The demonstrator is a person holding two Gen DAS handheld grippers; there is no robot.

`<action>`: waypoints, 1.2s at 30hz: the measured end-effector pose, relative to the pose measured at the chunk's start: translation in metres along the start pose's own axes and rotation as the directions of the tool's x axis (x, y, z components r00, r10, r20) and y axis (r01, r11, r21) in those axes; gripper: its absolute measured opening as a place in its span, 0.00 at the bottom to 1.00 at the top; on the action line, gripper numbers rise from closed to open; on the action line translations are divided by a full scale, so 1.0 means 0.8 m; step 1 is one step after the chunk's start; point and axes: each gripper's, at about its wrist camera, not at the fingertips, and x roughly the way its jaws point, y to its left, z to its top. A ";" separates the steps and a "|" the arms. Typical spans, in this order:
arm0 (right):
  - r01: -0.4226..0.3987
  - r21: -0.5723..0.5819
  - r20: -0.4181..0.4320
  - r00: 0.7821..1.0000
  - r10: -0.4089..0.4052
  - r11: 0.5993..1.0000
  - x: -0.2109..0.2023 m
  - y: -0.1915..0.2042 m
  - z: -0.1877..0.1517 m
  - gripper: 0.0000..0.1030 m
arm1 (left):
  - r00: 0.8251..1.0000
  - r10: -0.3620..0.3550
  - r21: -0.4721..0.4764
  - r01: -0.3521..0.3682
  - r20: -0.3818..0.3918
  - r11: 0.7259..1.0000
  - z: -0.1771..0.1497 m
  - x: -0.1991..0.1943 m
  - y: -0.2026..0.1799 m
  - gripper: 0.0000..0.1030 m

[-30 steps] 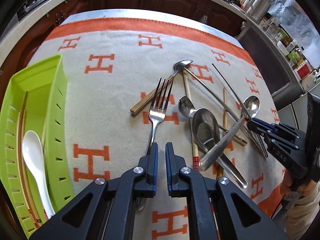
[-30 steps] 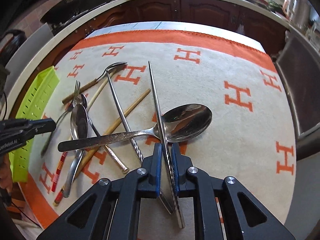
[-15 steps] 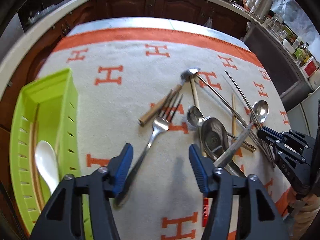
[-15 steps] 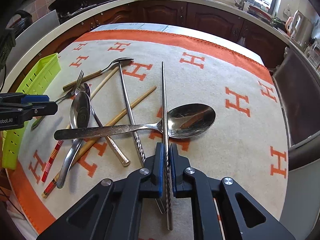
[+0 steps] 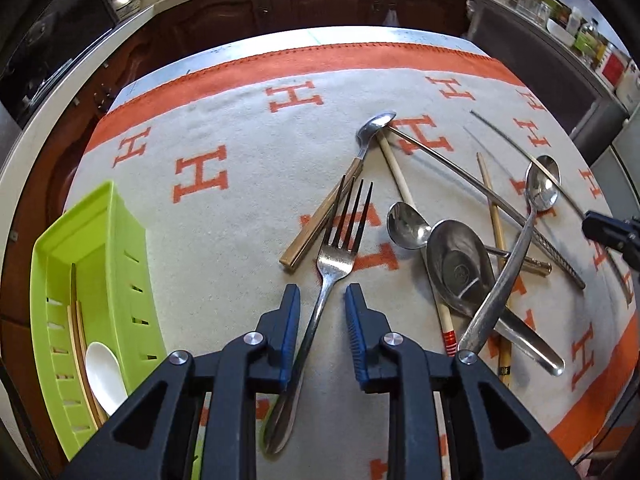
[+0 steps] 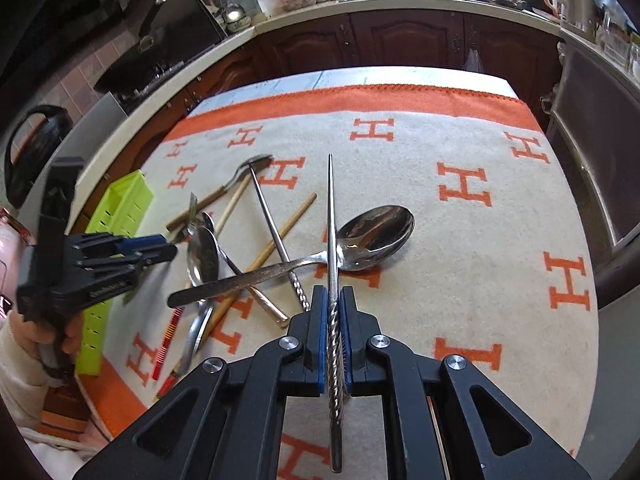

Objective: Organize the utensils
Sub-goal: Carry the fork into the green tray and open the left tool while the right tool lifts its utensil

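The left gripper [image 5: 322, 300] is closing around the fork [image 5: 338, 256] handle, pads not yet pressing, just right of the green tray [image 5: 120, 240]. The right gripper [image 6: 331, 300] is clamping 1 metal chopstick [image 6: 330, 216], farther right of that tray, above the big spoon [image 6: 376, 236].

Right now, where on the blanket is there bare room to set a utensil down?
Free: the stretch right of the big spoon out to the blanket's right edge, the far strip below the orange border, and the gap between the green tray and the fork. Crowded: the crossed spoons and chopsticks.
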 end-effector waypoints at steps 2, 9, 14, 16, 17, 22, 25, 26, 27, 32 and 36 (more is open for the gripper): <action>-0.022 0.012 0.020 1.000 0.022 1.000 -0.013 0.002 0.001 0.06 | 1.000 -0.007 0.016 0.008 -0.012 1.000 -0.001 -0.001 -0.002 0.06; -0.070 0.020 0.057 0.996 0.069 0.997 -0.040 0.018 0.005 0.06 | 1.000 -0.028 -0.083 0.028 0.005 0.996 -0.012 -0.011 0.003 0.01; -0.095 0.003 0.066 0.993 0.094 0.996 -0.055 0.035 0.003 0.06 | 0.996 -0.069 -0.134 0.075 0.050 0.988 -0.022 -0.040 0.010 0.01; -0.106 -0.004 0.069 0.992 0.106 0.994 -0.060 0.044 0.001 0.06 | 0.995 -0.079 -0.146 0.088 0.064 0.985 -0.027 -0.054 0.012 0.01; -0.117 -0.008 0.069 0.991 0.117 0.993 -0.063 0.050 0.001 0.06 | 0.994 -0.084 -0.150 0.094 0.069 0.984 -0.029 -0.061 0.012 0.01; -0.172 -0.032 0.068 0.983 0.173 0.985 -0.074 0.088 0.000 0.06 | 0.989 -0.089 -0.180 0.109 0.116 0.978 -0.046 -0.108 0.026 0.01; -0.215 -0.041 0.050 0.975 0.217 0.976 -0.075 0.122 0.003 0.06 | 0.988 -0.062 -0.200 0.090 0.142 0.976 -0.058 -0.138 0.042 0.01; -0.226 -0.044 0.044 0.973 0.228 0.973 -0.074 0.133 0.004 0.06 | 0.988 -0.045 -0.206 0.076 0.149 0.976 -0.062 -0.147 0.048 0.01; -0.236 -0.047 0.037 0.971 0.237 0.971 -0.073 0.145 0.005 0.06 | 0.987 -0.026 -0.214 0.060 0.155 0.975 -0.067 -0.155 0.057 0.01; -0.293 -0.049 -0.014 0.956 0.293 0.955 -0.061 0.212 0.014 0.06 | 0.987 0.061 -0.287 -0.015 0.151 0.958 -0.089 -0.169 0.102 0.02; -0.311 -0.044 -0.050 0.950 0.309 0.949 -0.048 0.261 0.022 0.06 | 0.987 0.099 -0.335 -0.051 0.129 0.941 -0.112 -0.162 0.136 0.02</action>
